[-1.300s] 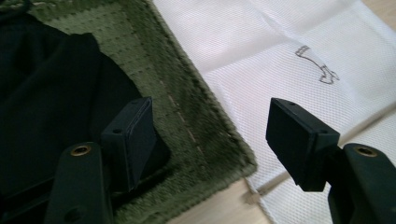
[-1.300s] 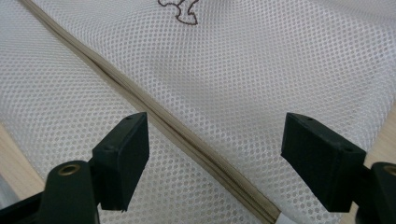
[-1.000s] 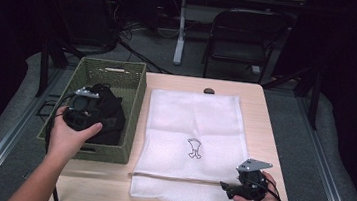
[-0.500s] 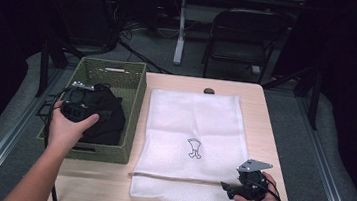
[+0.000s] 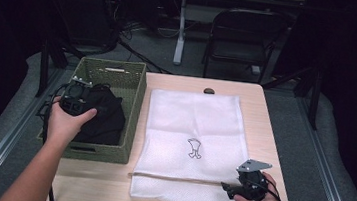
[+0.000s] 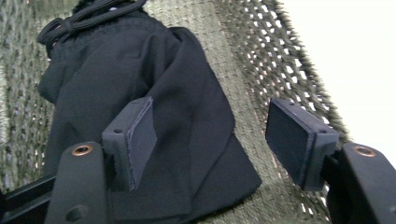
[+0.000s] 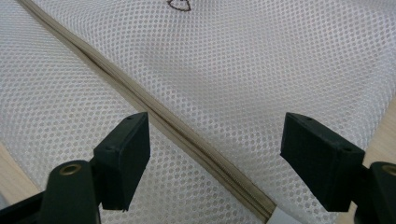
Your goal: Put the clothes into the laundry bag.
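Note:
A black garment (image 5: 106,118) with a drawstring lies bunched in a green woven basket (image 5: 114,68) at the table's left. My left gripper (image 5: 81,104) hovers over the garment's left part, held from above by a hand. In the left gripper view its jaws stand open (image 6: 215,140); one pad (image 6: 140,135) is above the black garment (image 6: 182,84), the other above the basket weave (image 6: 261,60). A white mesh bag (image 5: 195,117) lies flat mid-table. My right gripper (image 5: 230,189) rests open at its near right corner, the bag's zipper (image 7: 187,140) running between its jaws (image 7: 215,161).
A small dark round object (image 5: 209,90) sits at the table's far edge. Bare wood (image 5: 92,184) shows in front of the basket. A folding chair (image 5: 243,37) and floor cables lie beyond the table.
The left hand and its gripper have shifted leftward and a little farther back over the basket. The right gripper has stayed put on the mesh bag.

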Motion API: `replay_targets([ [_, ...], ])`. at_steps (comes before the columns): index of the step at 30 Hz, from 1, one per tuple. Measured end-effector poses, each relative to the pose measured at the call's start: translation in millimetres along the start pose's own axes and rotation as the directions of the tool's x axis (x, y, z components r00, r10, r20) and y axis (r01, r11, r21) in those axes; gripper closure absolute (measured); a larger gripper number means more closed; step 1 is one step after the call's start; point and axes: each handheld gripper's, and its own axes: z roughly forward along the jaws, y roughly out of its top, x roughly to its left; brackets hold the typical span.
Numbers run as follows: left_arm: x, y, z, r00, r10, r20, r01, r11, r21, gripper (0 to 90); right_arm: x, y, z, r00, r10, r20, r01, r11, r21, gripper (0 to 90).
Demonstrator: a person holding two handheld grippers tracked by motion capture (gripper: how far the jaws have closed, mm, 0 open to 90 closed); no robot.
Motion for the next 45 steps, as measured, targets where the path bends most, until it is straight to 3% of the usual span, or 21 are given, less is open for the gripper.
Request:
replay_targets([
  [4, 3.1, 1.6, 5.1, 0.9999, 0.000, -0.017, 0.000, 0.9995, 0.032, 28.8, -0.2, -0.6, 0.5, 1.0000, 0.004, 0.000, -0.004, 1.000, 0.003, 23.9],
  [10, 11.0, 5.4, 13.1, 0.9993, -0.016, -0.033, 0.018, 0.9990, 0.042, 21.1, -0.3, -1.2, 2.0, 1.0000, 0.001, 0.000, -0.001, 1.000, 0.007, 24.0],
  [25, 27.9, 11.5, 30.7, 0.9917, -0.042, -0.121, 0.054, 0.9938, 0.097, 21.0, -1.0, -1.9, 3.1, 1.0000, -0.004, 0.001, 0.004, 1.000, 0.008, 24.0],
  [36, 38.7, 10.0, 39.5, 0.9868, -0.070, -0.146, 0.084, 0.9921, 0.093, 20.4, -0.3, -2.6, 4.0, 1.0000, 0.002, -0.001, -0.002, 1.000, 0.010, 24.0],
  [45, 48.4, 10.3, 47.6, 0.9840, -0.088, -0.155, 0.107, 0.9870, 0.120, 16.9, 0.7, -2.3, 4.3, 1.0000, -0.007, 0.003, 0.007, 1.000, 0.005, 24.0],
])
